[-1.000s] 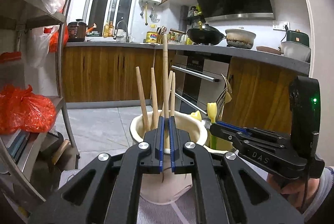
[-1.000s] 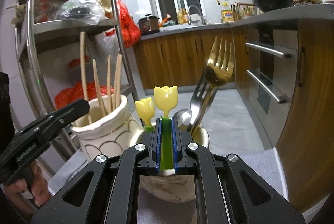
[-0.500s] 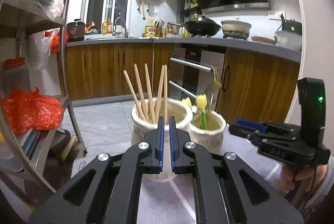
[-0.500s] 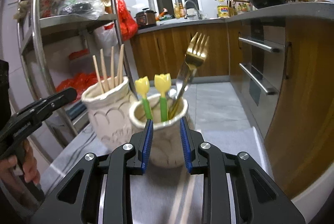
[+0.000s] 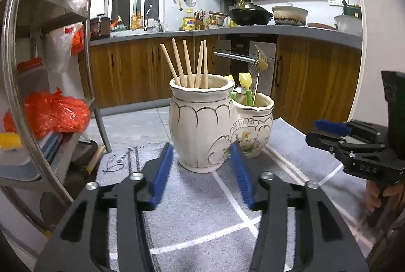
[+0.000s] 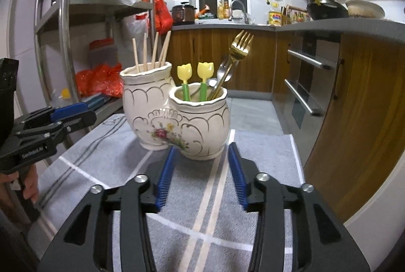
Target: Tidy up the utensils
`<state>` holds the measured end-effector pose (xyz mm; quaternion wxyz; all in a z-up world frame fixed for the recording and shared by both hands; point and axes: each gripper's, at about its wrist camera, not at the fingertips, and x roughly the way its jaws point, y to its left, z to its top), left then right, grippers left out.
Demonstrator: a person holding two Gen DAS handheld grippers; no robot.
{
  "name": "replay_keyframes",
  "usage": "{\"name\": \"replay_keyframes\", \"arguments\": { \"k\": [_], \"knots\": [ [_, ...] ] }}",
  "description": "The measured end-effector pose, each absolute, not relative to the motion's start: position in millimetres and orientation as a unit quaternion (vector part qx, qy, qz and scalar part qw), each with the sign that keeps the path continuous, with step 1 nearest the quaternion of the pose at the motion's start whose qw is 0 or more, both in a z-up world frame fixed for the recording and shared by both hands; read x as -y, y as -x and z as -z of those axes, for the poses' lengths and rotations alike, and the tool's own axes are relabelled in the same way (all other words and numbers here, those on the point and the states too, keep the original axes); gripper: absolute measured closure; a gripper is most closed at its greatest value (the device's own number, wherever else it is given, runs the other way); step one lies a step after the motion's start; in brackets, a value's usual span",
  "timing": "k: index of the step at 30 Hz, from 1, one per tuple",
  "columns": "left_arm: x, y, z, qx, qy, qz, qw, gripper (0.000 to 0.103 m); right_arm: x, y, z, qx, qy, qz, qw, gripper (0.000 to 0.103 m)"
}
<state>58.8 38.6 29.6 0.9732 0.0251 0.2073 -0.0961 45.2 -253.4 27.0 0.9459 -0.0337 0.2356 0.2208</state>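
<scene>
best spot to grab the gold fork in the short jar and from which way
Grip the gold fork on its neck just below the tines, above the short jar rim. It stands tines-up, leaning right, with its handle buried inside, so only that upper part is free. Come from the right with the right gripper, now opening and empty, staying off the tulip-topped picks on the left, then lift along the lean.

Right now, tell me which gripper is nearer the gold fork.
Right. The right gripper faces the shorter jar holding the gold fork. The left gripper sits before the taller chopstick jar, farther away. Both are opening, empty.
</scene>
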Motion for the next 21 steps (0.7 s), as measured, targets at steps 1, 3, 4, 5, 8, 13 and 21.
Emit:
{"name": "replay_keyframes", "arguments": {
  "k": [1,3,4,5,8,13,21],
  "knots": [
    [-37.8,-57.8,-29.6,-0.204,-0.028,0.095,0.974,0.042,253.2,-44.3,-26.8,-0.234,0.035,-0.221,0.946,0.049],
    [-37.0,-56.3,-28.4,-0.2,-0.031,0.094,0.975,0.036,253.9,-43.9,-27.7,-0.231,0.036,-0.221,0.947,0.046],
    [-36.4,-57.1,-27.9,-0.2,-0.032,0.093,0.975,0.033,254.0,-43.7,-28.0,-0.23,0.036,-0.222,0.947,0.044],
    [-36.4,-57.2,-27.3,-0.201,-0.032,0.091,0.975,0.031,254.6,-42.7,-28.4,-0.228,0.034,-0.223,0.947,0.038],
    [-40.0,-56.3,-29.1,-0.194,-0.023,0.092,0.976,0.02,255.9,-41.3,-29.2,-0.223,0.03,-0.221,0.949,0.03],
    [-45.0,-54.6,-30.2,-0.187,-0.01,0.094,0.978,0.009,260.5,-37.1,-31.7,-0.208,0.023,-0.212,0.955,0.015],
    [-41.5,-50.1,-31.8,-0.175,-0.02,0.08,0.981,0.006,259.3,-32.8,-34.0,-0.195,0.029,-0.205,0.959,0.005]
  ]
}}
